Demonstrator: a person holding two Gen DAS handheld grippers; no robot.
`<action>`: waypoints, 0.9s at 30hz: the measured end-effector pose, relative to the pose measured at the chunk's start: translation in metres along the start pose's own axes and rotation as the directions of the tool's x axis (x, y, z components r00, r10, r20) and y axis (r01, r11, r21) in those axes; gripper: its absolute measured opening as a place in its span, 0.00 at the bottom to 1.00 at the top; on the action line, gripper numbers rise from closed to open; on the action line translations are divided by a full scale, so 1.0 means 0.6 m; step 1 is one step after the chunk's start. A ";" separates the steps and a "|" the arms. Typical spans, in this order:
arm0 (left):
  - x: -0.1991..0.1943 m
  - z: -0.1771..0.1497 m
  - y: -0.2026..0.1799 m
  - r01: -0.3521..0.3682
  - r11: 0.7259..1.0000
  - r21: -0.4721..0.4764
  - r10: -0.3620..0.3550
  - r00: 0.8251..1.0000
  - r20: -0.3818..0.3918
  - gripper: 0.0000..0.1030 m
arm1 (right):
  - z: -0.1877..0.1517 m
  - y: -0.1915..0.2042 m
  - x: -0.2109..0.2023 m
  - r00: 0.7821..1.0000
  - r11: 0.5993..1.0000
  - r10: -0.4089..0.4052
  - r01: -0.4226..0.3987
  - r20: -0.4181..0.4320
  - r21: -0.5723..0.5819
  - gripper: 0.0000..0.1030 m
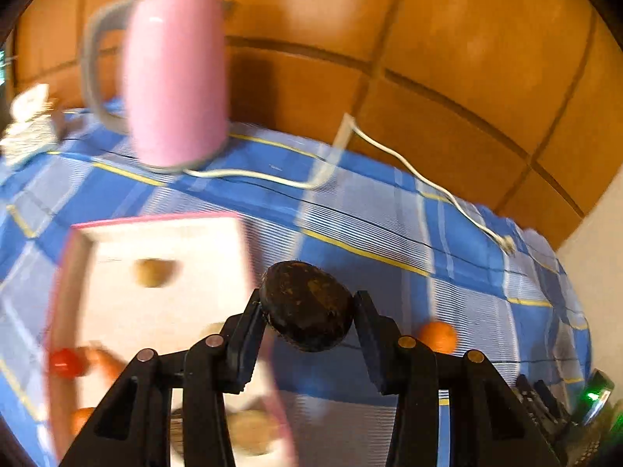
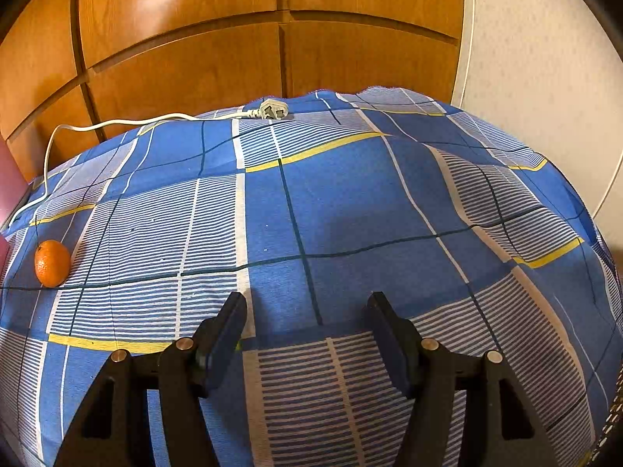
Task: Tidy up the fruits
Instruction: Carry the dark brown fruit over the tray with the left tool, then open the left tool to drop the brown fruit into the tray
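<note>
A blue checked cloth (image 2: 350, 210) covers the whole surface. On it, at the far left of the left wrist view, stands a pink kettle (image 1: 177, 78) with its white cord (image 2: 117, 122) trailing to a plug (image 2: 273, 109). Nearer sits a white tray (image 1: 155, 241) with a pink rim, already holding several fruits (blurred; 1 red, some orange or tan).

The left gripper (image 1: 307, 307) is clamped on a dark fruit (image 1: 307, 305), oval, its long axis running roughly across the fingers. The tray lies just left of and below it, so the carry likely runs leftward.

The right gripper (image 2: 307, 330) hangs over bare cloth, fingers apart, holding nothing.

1 orange (image 2: 52, 263) is on the cloth, far left of the right gripper and just right of the left one, which looks nearer.
</note>
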State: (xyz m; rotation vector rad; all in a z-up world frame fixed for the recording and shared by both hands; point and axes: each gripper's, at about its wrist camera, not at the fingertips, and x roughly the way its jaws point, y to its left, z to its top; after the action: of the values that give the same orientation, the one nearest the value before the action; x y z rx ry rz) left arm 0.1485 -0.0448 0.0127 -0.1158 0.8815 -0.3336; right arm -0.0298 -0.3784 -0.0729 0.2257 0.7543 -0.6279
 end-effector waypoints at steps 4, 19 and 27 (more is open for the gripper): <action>-0.024 -0.002 0.077 -0.110 0.991 -0.077 0.113 0.993 0.027 0.44 | 0.000 0.000 0.000 1.000 1.000 -0.001 0.001 0.000 0.000 0.64; -0.037 -0.042 0.193 -0.218 0.957 -0.189 0.223 0.975 0.003 0.58 | -0.001 0.000 -0.001 1.000 1.000 -0.004 0.004 -0.001 -0.003 0.64; -0.088 -0.092 0.184 -0.247 0.948 -0.201 0.259 0.965 0.037 0.69 | -0.001 0.000 0.000 1.000 1.000 -0.005 0.005 -0.001 -0.005 0.64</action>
State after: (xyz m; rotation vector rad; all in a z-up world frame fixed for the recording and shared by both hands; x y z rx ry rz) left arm 0.1013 0.0786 -0.0093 -0.1914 0.8541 -0.0020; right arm -0.0303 -0.3780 -0.0732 0.2195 0.7578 -0.6308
